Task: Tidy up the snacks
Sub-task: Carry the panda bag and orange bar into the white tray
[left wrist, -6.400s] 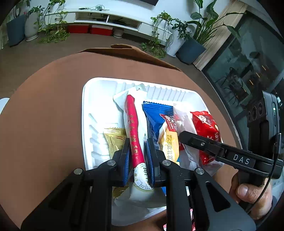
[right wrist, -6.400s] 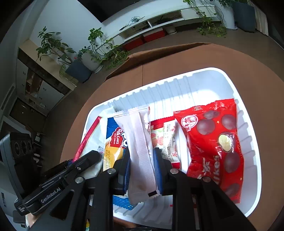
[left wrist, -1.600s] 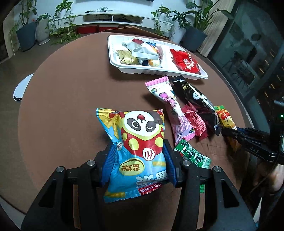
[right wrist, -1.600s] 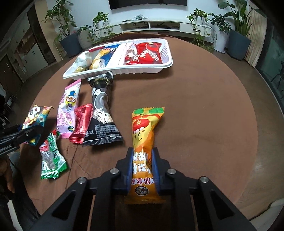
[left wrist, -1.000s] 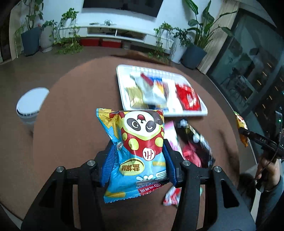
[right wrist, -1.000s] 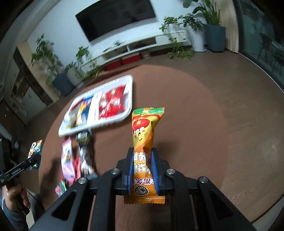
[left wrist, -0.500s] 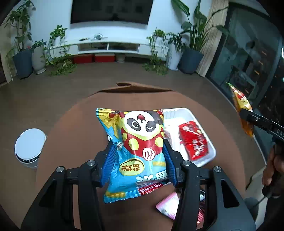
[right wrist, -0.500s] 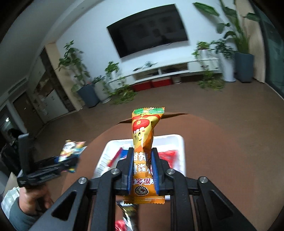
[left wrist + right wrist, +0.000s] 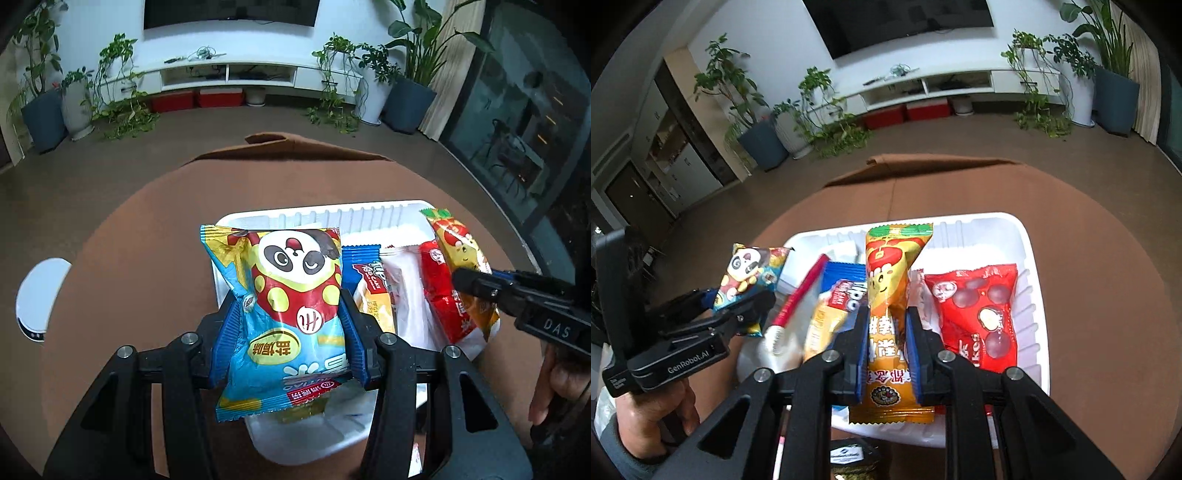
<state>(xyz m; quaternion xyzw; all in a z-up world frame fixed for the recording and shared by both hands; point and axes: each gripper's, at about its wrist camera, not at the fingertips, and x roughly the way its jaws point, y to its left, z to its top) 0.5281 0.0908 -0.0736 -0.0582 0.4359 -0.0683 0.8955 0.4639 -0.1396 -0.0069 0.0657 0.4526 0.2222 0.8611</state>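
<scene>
My left gripper is shut on a blue panda snack bag, held over the left end of the white tray. That same bag shows at the left of the right wrist view. My right gripper is shut on a long orange snack packet, held over the middle of the white tray. Lying in the tray are a red chocolate bag, a blue cake packet and a red stick packet.
The tray sits on a round brown table. A white round stool stands at the left below the table's edge. A dark packet lies on the table just in front of the tray. A hand holds the left tool.
Both grippers have carried their packets from the near side of the table to above the tray, which now fills the middle of both views. The grips have not changed.
</scene>
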